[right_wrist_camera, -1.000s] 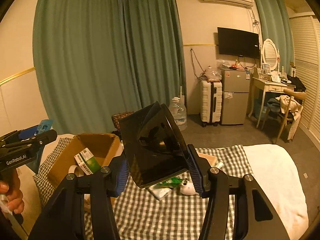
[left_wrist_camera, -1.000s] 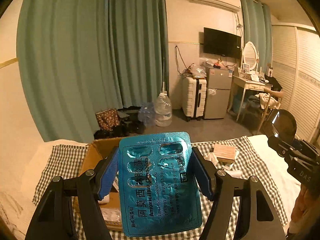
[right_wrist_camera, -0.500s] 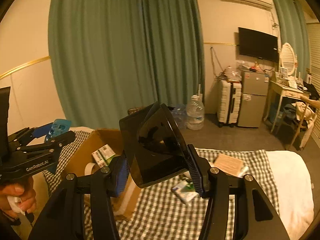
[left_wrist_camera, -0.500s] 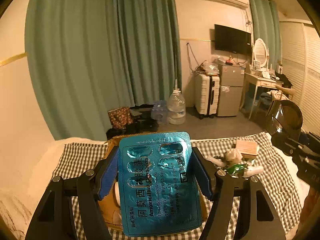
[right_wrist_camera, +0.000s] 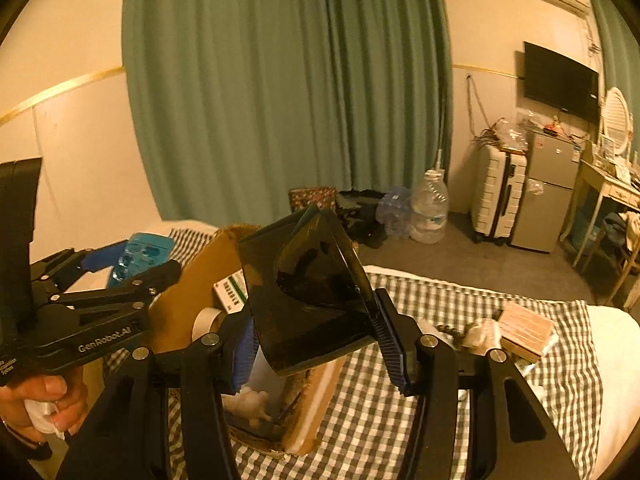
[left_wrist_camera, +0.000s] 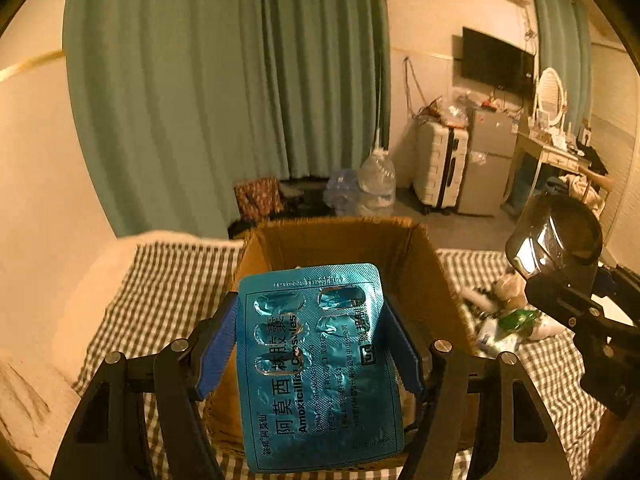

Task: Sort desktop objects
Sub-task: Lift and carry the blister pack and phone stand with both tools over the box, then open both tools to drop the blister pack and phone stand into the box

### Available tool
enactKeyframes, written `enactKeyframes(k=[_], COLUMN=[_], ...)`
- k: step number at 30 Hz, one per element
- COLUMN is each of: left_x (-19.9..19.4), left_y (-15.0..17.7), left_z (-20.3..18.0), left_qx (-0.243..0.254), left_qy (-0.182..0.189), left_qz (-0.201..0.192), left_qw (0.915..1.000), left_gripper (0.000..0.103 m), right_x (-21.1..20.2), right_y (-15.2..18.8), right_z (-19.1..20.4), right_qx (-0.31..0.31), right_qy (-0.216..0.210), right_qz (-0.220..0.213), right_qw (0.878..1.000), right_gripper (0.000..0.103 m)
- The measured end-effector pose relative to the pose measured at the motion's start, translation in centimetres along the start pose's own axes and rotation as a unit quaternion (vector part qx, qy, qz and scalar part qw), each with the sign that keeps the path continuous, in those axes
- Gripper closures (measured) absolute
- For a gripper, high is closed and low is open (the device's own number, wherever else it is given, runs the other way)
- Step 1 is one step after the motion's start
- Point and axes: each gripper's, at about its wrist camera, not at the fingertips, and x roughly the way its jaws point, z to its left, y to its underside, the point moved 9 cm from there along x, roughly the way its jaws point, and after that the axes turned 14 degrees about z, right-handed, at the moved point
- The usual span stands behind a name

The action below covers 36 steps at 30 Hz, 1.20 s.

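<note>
My left gripper [left_wrist_camera: 310, 308] is shut on a blue blister pack [left_wrist_camera: 320, 360] of capsules, held flat between the blue pads. It hangs over the open cardboard box [left_wrist_camera: 340, 240] on the checked cloth. My right gripper [right_wrist_camera: 314, 308] is shut on a glossy black object [right_wrist_camera: 312, 288], right above the same box [right_wrist_camera: 188, 296]. From the left wrist view, the right gripper [left_wrist_camera: 584, 276] and its black object [left_wrist_camera: 556, 236] sit at the box's right. The right wrist view shows the left gripper [right_wrist_camera: 140, 260] with the blister pack [right_wrist_camera: 140, 252] at the box's left.
Inside the box lie a green-and-white carton [right_wrist_camera: 232, 288], a tape roll [right_wrist_camera: 206, 320] and white items. Small items [left_wrist_camera: 504, 320] and a wooden block [right_wrist_camera: 524, 328] lie on the checked cloth [right_wrist_camera: 440, 380] to the right. A hand [right_wrist_camera: 40, 396] grips the left tool with a tissue.
Both grippers have moved down and toward the cardboard box, which now fills more of each view and lies under them. Each grip looks unchanged.
</note>
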Motion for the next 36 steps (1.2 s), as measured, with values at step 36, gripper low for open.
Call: enactKeyframes(k=[36], left_x=[8.3], left_y=[2.7], left_z=[0.2], left_qx=[0.022], left_qy=[-0.013], left_qz=[0.103], left_qw=[0.9944], left_gripper=[0.021], right_x=[10.8], right_y=[1.8], right_z=[4.7], right_qx=[-0.043], right_qy=[-0.010], right_qz=[0.089], right_qw=[0.995], right_gripper=[0.047])
